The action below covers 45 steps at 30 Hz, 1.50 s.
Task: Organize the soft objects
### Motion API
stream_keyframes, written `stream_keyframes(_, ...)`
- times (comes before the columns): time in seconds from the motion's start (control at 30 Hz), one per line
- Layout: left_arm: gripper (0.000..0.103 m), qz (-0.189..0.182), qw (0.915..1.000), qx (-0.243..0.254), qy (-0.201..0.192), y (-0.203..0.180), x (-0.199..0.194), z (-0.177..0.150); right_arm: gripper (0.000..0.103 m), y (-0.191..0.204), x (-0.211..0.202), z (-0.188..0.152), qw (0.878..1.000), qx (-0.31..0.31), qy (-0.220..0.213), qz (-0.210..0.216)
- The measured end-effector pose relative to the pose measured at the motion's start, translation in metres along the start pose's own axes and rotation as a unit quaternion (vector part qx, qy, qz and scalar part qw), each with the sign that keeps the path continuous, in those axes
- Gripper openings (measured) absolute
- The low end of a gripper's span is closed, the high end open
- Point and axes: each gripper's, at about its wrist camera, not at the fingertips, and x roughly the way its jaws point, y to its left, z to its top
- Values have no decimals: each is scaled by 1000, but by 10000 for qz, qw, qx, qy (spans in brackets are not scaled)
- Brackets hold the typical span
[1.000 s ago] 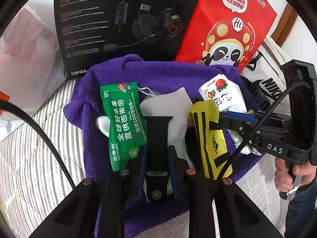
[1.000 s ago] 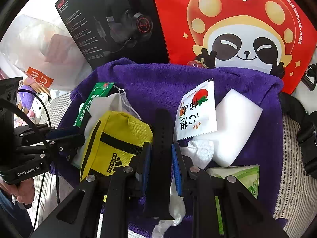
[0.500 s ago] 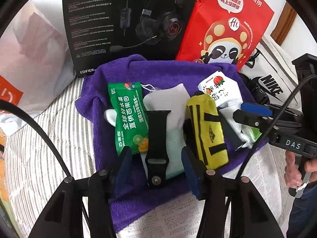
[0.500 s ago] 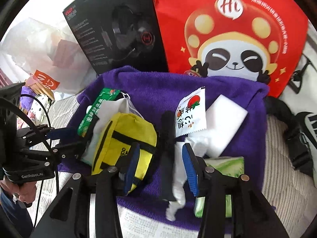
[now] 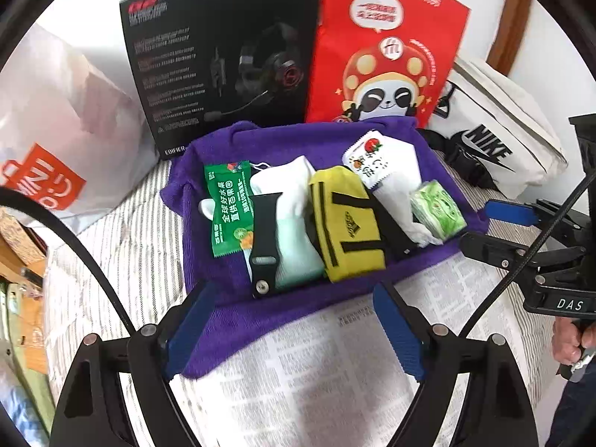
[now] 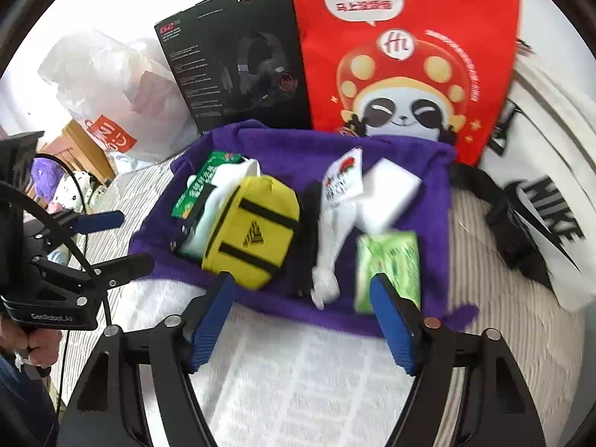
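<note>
A purple towel (image 5: pixel 305 141) (image 6: pixel 283 141) holds a green snack packet (image 5: pixel 229 212), a white sock (image 5: pixel 290 193), a yellow pouch (image 5: pixel 346 223) (image 6: pixel 257 231), a white sachet (image 5: pixel 367 162), a white sponge (image 6: pixel 391 197) and a green tissue pack (image 5: pixel 437 210) (image 6: pixel 387 264). One black strap (image 5: pixel 265 238) lies on the sock. A second strap (image 6: pixel 309 238) lies right of the pouch. My left gripper (image 5: pixel 292 292) (image 6: pixel 123 240) hovers over the towel's near edge, jaws opening, nothing between them. My right gripper (image 6: pixel 300 283) (image 5: pixel 484 227) is also opening and holds nothing.
A black headset box (image 5: pixel 223 63), a red panda bag (image 5: pixel 387 56) and a white Nike bag (image 5: pixel 495 145) stand behind the towel. A white plastic bag (image 5: pixel 56 141) lies to the left. Newspaper (image 5: pixel 316 372) covers the striped sheet (image 5: pixel 123 253) in front.
Both grippers were shut on the black straps a second ago. They have let go, spread wide and drawn up and back from the towel; the straps stay lying there.
</note>
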Motion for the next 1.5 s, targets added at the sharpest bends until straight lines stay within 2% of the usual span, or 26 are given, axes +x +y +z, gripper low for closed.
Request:
stream_keyframes(0.07,94,20,10000,11,-22,-7,-8,-7,79,0,-11,-10,9999,18,-48,-139)
stream_keyframes(0.2,95,173,9998,-40,-14,-18,-24,-19,85,-2,-32,-29,9991,61,-126,-401)
stream_keyframes(0.37,95,322,9993,-170,-129,-27,-51,-33,101,-2,-66,-46,9976,278,-304,-550)
stream_keyframes(0.63,95,434,9974,-443,-357,-39,-97,-52,103,-2,-110,-75,9954,535,-354,-716)
stream_keyframes(0.87,95,463,9960,-591,-481,-50,-120,-64,103,5,-141,-94,9937,413,-401,-957)
stream_keyframes(1.5,95,564,9961,-475,-480,-61,-138,-81,103,7,-170,-110,9902,582,-381,-1214)
